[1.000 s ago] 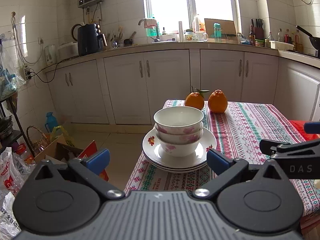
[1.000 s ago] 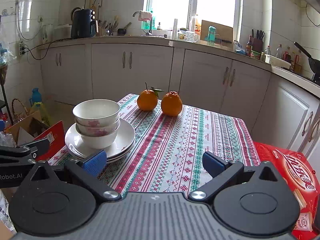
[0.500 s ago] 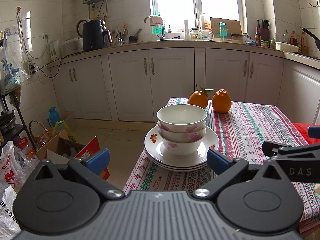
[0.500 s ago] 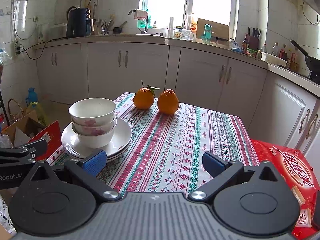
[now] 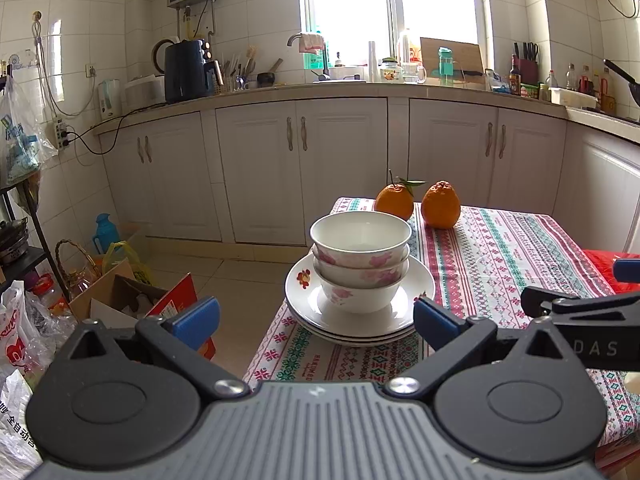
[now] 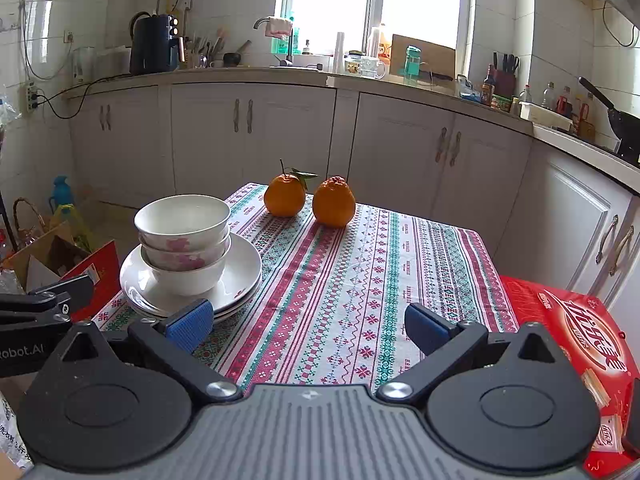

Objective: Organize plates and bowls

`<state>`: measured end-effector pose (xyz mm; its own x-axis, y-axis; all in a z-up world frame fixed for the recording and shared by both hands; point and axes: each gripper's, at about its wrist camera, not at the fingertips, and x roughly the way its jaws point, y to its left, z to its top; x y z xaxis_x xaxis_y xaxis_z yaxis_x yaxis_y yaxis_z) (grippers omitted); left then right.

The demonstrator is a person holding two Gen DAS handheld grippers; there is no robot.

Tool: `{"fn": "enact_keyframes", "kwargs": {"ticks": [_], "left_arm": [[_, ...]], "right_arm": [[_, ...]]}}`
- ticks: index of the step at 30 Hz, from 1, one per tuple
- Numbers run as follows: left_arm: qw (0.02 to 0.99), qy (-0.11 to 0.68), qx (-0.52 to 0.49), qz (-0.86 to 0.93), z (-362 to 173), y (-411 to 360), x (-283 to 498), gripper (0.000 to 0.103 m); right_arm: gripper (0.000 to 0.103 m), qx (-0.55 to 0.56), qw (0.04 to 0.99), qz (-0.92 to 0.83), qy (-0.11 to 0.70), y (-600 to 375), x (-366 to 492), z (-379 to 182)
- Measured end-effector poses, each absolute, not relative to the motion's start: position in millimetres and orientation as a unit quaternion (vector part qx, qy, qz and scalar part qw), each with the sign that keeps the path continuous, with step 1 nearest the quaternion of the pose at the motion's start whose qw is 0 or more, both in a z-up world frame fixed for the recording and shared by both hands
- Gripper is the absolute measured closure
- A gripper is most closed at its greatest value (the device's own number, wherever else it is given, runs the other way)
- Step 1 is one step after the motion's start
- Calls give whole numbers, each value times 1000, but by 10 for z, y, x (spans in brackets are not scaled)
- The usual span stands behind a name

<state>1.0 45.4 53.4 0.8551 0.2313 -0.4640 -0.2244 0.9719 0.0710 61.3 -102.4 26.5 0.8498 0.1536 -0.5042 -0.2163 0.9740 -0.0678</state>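
Three bowls (image 5: 360,264) sit nested on a stack of plates (image 5: 352,320) at the near left corner of the tablecloth (image 6: 360,280). The left gripper (image 5: 316,320) has its jaws spread wide with the stack dead ahead between them, not touching. The right gripper (image 6: 308,324) is also wide open and empty, with the stack off past its left finger.

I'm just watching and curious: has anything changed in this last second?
Only the view shifted a little as both open tongs, left and right, drifted slightly. The stacked white floral bowls on white plates and two oranges stayed put, untouched.
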Motion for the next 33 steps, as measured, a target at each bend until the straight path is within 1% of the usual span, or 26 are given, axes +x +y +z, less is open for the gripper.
{"fn": "enact_keyframes", "kwargs": {"ticks": [33], "left_arm": [[963,242,5,116,533,443,12,1]], "right_arm": [[0,-62,960,91,257,-1015,603,279]]}}
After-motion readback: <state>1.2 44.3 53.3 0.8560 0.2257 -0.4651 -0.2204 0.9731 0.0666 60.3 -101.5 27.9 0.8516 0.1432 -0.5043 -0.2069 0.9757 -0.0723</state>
